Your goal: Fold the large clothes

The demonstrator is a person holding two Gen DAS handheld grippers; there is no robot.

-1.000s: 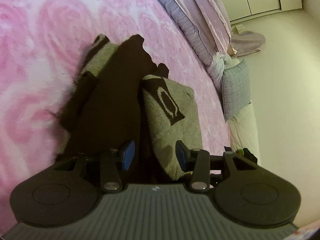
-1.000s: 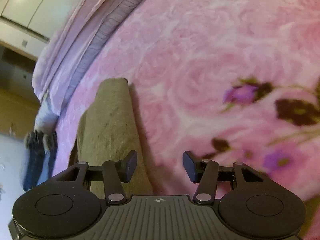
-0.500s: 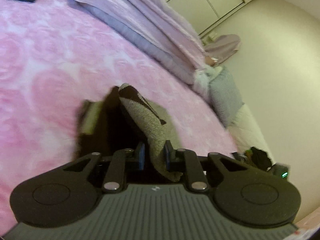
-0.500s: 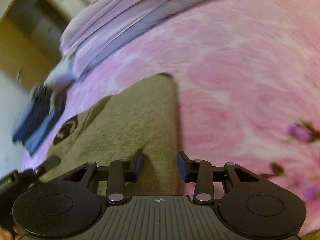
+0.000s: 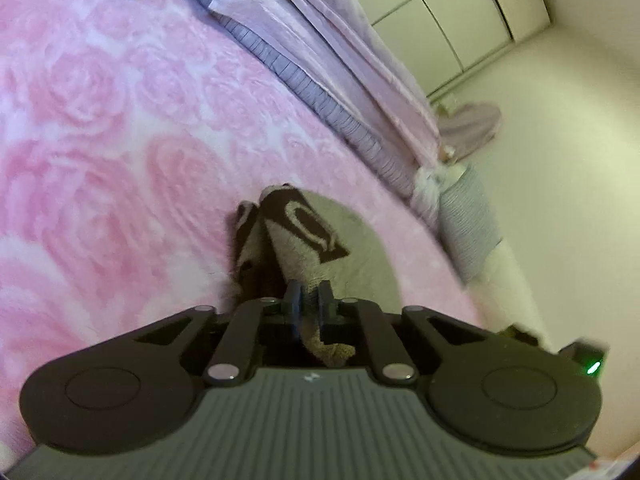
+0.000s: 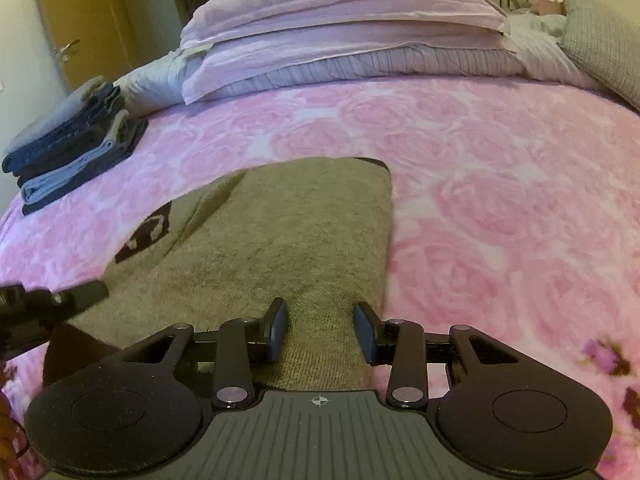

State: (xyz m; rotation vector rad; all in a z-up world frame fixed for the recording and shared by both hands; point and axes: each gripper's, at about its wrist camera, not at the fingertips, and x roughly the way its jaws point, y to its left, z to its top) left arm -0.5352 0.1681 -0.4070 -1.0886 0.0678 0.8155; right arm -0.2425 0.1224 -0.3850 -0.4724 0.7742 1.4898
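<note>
Left wrist view: the olive-grey sweater (image 5: pixel 320 256) with its dark brown emblem lies on the pink bed (image 5: pixel 120 140), an edge clenched in the left hand-held gripper (image 5: pixel 309 304). Only the right wrist view shows folded clothes (image 6: pixel 72 136) stacked near the pillows; the right hand-held gripper (image 6: pixel 320 328) straddles the sweater, grip unclear
</note>
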